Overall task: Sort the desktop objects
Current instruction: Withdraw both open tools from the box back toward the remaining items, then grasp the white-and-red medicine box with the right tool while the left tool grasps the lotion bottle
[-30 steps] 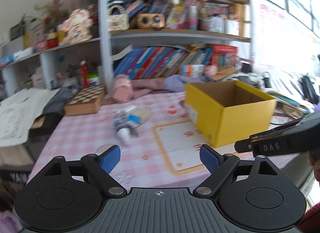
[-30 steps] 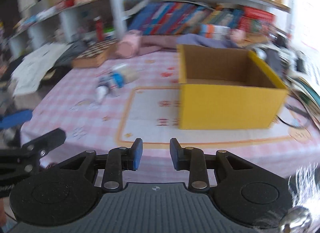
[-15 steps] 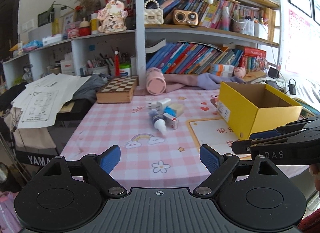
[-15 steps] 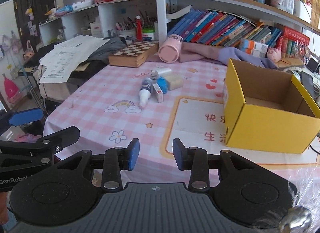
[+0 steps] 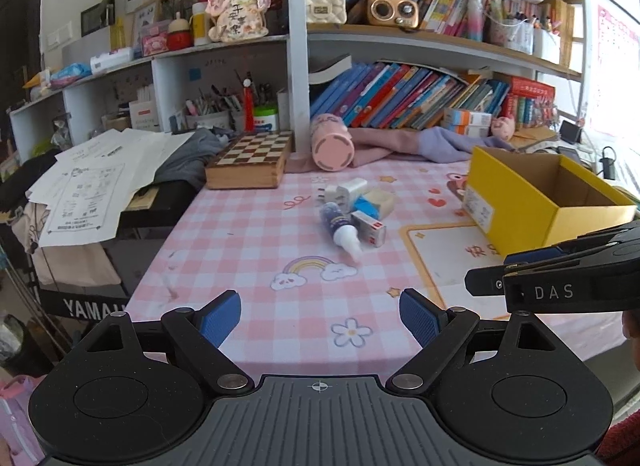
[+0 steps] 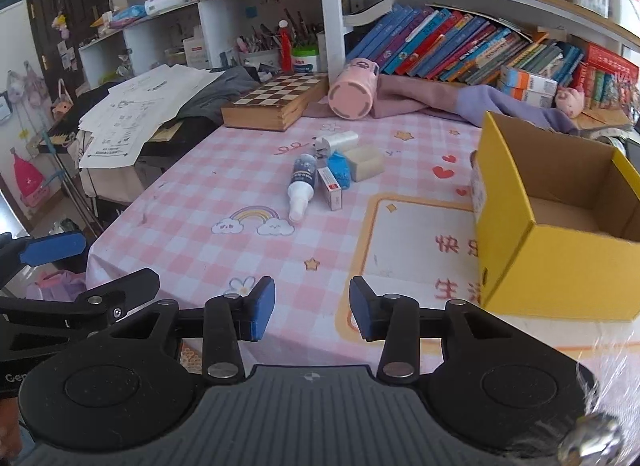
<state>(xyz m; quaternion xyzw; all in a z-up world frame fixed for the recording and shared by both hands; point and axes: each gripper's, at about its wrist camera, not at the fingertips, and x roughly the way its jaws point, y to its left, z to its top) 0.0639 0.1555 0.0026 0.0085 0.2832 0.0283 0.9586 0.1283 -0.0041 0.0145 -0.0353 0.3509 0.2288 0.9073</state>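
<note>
1. Pink checked cloth covers the desk [image 6: 192,201], with crowded bookshelves [image 5: 420,97] behind.
2. The yellow box [image 6: 560,266] sits empty at right; a careless reach could shove it.
3. The small items [image 6: 332,169] huddle mid-desk, touching; the bottle [image 6: 302,185] might roll.
4. The left hand-held gripper [image 5: 320,316] is spread wide and empty; the right hand-held gripper [image 6: 312,310] has just been opening, with nothing between.

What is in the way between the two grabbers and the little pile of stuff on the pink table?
Nothing visible. Only bare checked tablecloth lies between the right gripper, the left gripper and the pile with the small bottle. Both grippers are open and empty. The yellow box stands off to the right.
</note>
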